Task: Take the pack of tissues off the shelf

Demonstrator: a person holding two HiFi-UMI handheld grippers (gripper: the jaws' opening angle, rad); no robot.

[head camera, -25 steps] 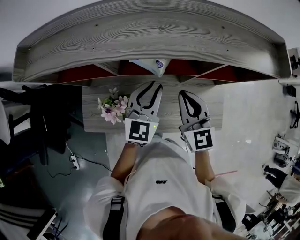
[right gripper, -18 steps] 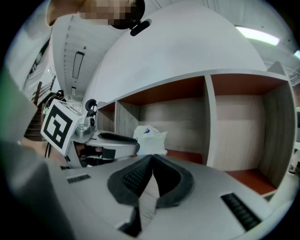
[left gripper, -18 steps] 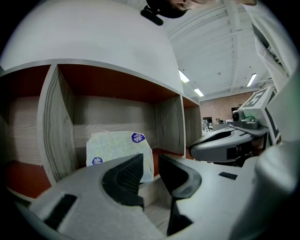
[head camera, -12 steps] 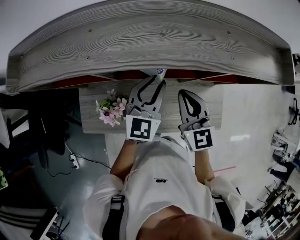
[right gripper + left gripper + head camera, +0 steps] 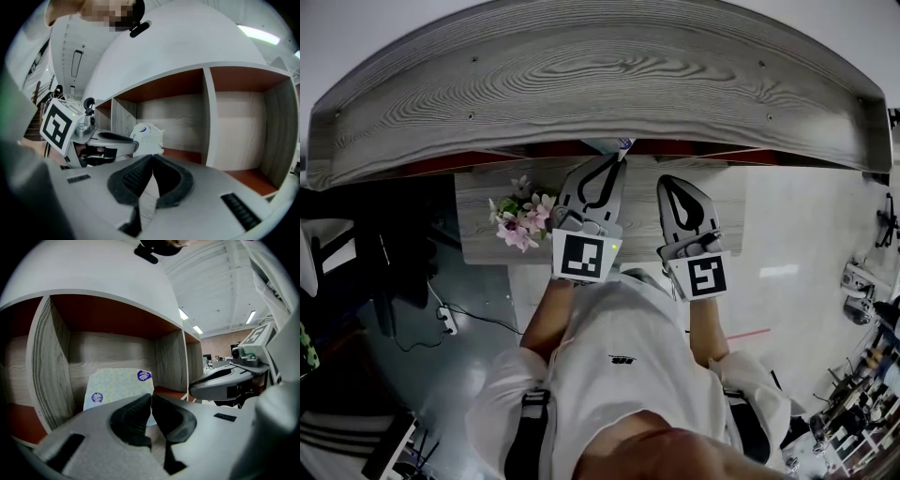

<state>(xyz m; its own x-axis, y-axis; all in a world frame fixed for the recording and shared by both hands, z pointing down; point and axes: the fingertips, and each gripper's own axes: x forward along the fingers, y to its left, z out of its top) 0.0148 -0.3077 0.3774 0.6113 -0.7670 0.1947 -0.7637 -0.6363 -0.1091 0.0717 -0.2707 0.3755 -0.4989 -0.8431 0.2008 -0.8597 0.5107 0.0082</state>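
The pack of tissues (image 5: 119, 383) is pale with blue round stickers and stands in a middle compartment of the wooden shelf (image 5: 44, 376). In the head view only a corner of the pack of tissues (image 5: 620, 144) peeks out under the shelf top (image 5: 600, 75). My left gripper (image 5: 151, 397) is shut with nothing in it, its tips just in front of the pack. Seen from the right gripper view, the left gripper (image 5: 133, 144) ends right beside the pack of tissues (image 5: 149, 135); contact cannot be told. My right gripper (image 5: 152, 157) is shut and empty, a little further back.
A small bunch of pink flowers (image 5: 518, 217) stands on the lower board (image 5: 727, 202) left of my left gripper (image 5: 614, 161). Upright dividers (image 5: 210, 117) split the shelf; the compartment to the right (image 5: 243, 136) holds nothing. A cable and socket strip (image 5: 445, 323) lie on the floor.
My left gripper has moved forward under the shelf top toward the pack, which now shows less in the head view. The right gripper has barely moved.
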